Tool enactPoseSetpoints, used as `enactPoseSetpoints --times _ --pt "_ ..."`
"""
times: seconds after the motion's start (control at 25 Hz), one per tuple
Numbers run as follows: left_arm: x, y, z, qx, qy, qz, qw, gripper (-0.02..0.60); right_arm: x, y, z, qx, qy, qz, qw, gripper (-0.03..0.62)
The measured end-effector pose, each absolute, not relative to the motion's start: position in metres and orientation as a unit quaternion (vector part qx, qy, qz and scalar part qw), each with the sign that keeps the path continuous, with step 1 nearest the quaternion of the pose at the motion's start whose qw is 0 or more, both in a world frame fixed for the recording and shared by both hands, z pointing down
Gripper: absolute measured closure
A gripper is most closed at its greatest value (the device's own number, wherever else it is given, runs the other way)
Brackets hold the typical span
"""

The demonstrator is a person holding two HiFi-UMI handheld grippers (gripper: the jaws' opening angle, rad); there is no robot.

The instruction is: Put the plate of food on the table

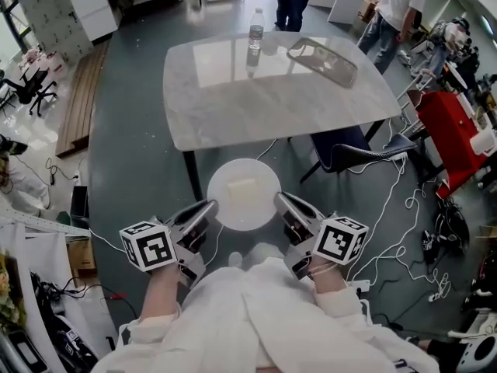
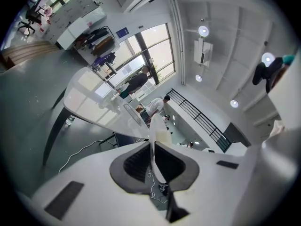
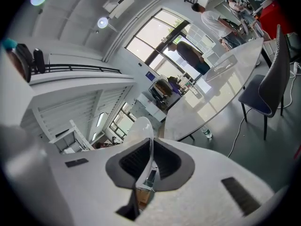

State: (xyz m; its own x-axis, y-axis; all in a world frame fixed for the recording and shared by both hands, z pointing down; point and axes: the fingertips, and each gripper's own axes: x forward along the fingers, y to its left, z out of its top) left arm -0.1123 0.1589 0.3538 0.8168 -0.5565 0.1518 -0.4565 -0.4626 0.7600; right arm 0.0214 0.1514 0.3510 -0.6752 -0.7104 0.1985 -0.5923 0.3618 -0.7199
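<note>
1. The left gripper [image 1: 206,208] and right gripper [image 1: 283,202] pinch opposite rims of the plate [image 1: 243,200], which hangs above the floor, short of the table [image 1: 256,107] and its near edge.
2. The carry is under way; next, the plate likely needs bringing level over the tabletop, then lowering.
3. A bottle [image 1: 255,29] stands at the far edge, with people beyond.

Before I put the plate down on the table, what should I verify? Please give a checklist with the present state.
1. Left gripper shut on plate rim: ok.
2. Right gripper shut on opposite rim: ok.
3. Food sits mid-plate: ok.
4. Plate above table: not ok, it hangs short of the near edge.
5. Near table part bare, bottle far: ok.
6. Grip firm enough: cannot tell.
</note>
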Motion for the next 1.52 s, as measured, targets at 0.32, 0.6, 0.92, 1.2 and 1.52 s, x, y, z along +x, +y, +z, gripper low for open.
enactPoseSetpoints --times 0.32,0.6,0.92,1.2,1.52 --pt "-0.116 0.125 0.357 0.85 -0.296 -0.059 0.432 0.545 0.017 0.12 0.362 -0.394 0.81 -0.427 0.079 0.579" --pt "-0.123 0.077 0.359 0.842 -0.312 -0.063 0.436 0.545 0.01 0.069 0.362 -0.381 0.815 -0.43 0.071 0.579" --pt "-0.118 -0.002 0.362 0.83 -0.327 -0.074 0.445 0.545 0.015 -0.012 0.368 -0.368 0.817 -0.442 0.049 0.579" --pt "-0.102 -0.074 0.36 0.824 -0.337 -0.08 0.447 0.545 0.031 -0.089 0.363 -0.356 0.825 -0.437 0.032 0.579" --pt "-0.094 -0.139 0.359 0.816 -0.352 -0.093 0.448 0.545 0.038 -0.158 0.364 -0.34 0.825 -0.45 0.023 0.579"
